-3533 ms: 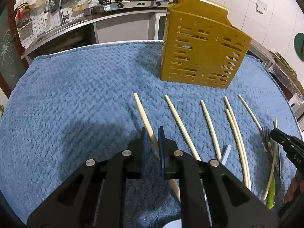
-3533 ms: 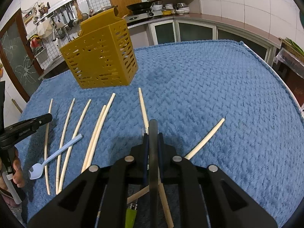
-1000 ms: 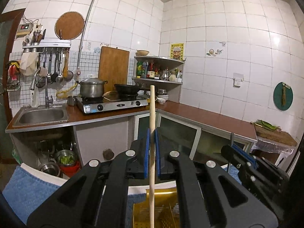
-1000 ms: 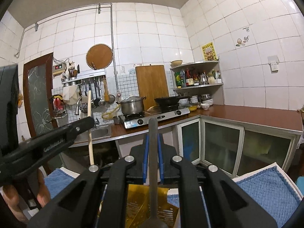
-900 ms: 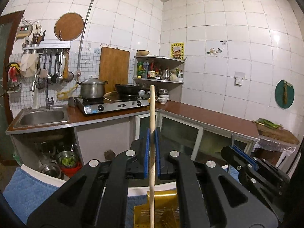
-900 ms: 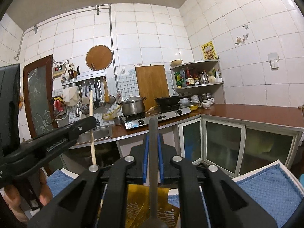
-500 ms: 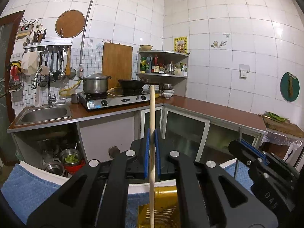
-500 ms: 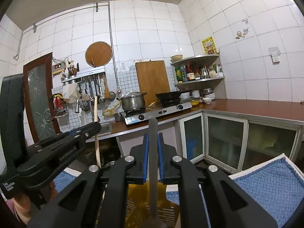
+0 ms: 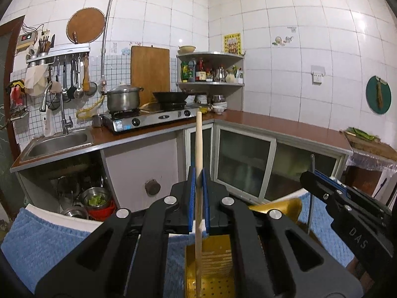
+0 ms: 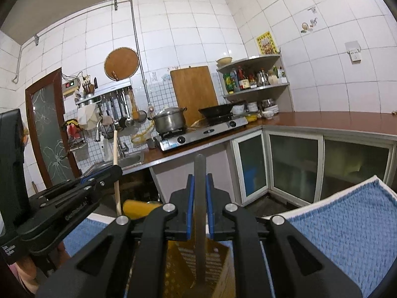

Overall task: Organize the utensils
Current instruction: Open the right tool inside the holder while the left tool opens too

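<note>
Chopstick [image 9: 198,149] stands upright, clamped tight in my left gripper [image 9: 197,186]; my right gripper [image 10: 199,193] pinches a fork handle [image 10: 199,173]. Both hang above the yellow holder [image 9: 218,260] below my jaws; a tilt could catch its rim or tip it.
</note>
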`<state>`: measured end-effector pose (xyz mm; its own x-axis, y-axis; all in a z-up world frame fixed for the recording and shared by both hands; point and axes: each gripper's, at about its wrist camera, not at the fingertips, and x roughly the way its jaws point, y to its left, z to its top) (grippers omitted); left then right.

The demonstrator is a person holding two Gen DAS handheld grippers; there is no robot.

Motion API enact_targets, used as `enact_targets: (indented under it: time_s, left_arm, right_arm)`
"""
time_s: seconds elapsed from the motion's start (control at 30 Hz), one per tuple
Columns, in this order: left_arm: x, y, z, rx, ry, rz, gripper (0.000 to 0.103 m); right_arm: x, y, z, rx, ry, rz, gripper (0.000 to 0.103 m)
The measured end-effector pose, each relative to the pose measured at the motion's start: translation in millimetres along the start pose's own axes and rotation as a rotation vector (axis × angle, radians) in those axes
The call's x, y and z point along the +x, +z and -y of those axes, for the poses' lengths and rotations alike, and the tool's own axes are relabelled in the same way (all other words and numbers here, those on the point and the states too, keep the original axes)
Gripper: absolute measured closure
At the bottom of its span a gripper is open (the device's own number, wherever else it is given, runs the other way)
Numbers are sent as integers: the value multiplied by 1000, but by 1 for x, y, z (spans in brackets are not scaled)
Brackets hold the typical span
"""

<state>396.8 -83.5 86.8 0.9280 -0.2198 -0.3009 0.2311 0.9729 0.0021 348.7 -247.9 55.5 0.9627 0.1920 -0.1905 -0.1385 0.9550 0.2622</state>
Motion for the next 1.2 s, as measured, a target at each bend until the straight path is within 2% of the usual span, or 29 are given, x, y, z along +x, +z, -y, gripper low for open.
enact_targets:
  time_s: [0.3,0.57,0.63,0.67,0.7,0.83,0.93,0.97,1.03,1.1,1.2]
  left_arm:
    - [-7,-29,-2,13,15,-68,98]
    - [-16,-41,-14,-10,46,-126,97]
    - [-23,-41,-16,-14,50,-133,96]
    - [-29,-40,-17,-18,53,-135,95]
    - [-35,-40,-18,-22,56,-137,89]
    - [-60,-38,-20,-25,83,-134,54]
    - [-81,-40,-21,-20,96,-137,43]
    - [-89,-41,-21,-20,99,-140,39]
    - [-104,-45,-20,-21,99,-146,24]
    - [-115,-50,-19,-25,100,-150,19]
    - [-132,-60,-14,-19,100,-169,14]
  right_arm:
    - [-9,-28,0,-27,-16,-47,94]
    - [-8,-41,4,-41,-44,-119,92]
    - [-12,-40,3,-45,-49,-136,84]
    - [-17,-38,3,-46,-51,-133,67]
    - [-21,-36,2,-51,-57,-125,54]
    - [-44,-26,-2,-66,-70,-119,54]
    - [-65,-20,-3,-83,-89,-116,52]
    - [-71,-18,-4,-87,-93,-117,48]
    - [-87,-17,-3,-89,-99,-120,44]
    - [-103,-17,-2,-91,-108,-121,38]
    - [-125,-18,3,-96,-122,-133,33]
